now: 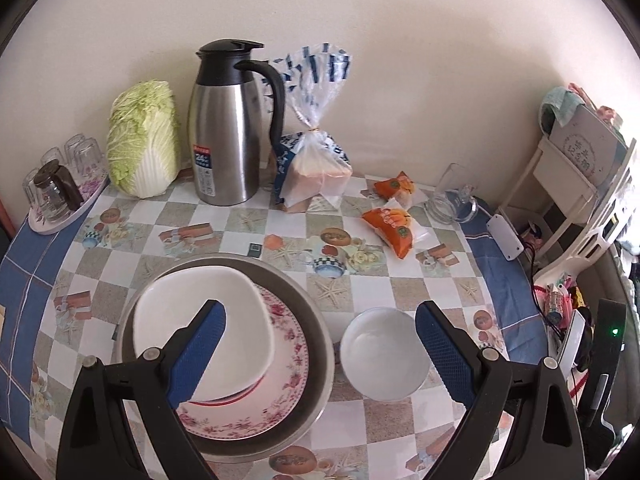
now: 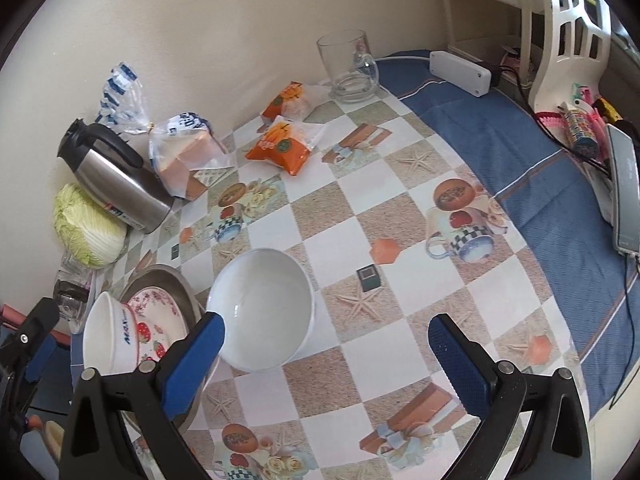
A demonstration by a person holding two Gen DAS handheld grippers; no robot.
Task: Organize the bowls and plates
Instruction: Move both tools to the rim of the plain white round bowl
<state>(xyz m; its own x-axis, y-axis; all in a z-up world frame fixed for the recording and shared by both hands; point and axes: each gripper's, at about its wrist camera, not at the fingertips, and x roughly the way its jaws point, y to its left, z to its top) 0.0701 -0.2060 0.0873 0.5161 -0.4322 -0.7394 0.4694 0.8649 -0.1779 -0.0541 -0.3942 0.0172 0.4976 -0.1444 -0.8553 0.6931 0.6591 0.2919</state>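
A stack stands on the table: a steel plate (image 1: 312, 344) at the bottom, a pink floral plate (image 1: 288, 356) on it, and a white bowl (image 1: 200, 320) with a red foot on top. In the right wrist view this stack is at the lower left, bowl (image 2: 108, 340) tilted. A second plain white bowl (image 1: 384, 352) (image 2: 264, 308) sits on the cloth just right of the stack. My left gripper (image 1: 320, 344) hovers open above the stack's right edge and the plain bowl. My right gripper (image 2: 328, 352) is open over the plain bowl's right side, holding nothing.
At the back stand a steel thermos jug (image 1: 228, 128), a cabbage (image 1: 144, 140), a bread bag (image 1: 316, 168), two orange snack packs (image 1: 388, 228), a glass mug (image 1: 452, 200) and a tray of glasses (image 1: 60, 184). A white shelf (image 1: 580, 184), cables and a phone (image 2: 626, 196) line the right edge.
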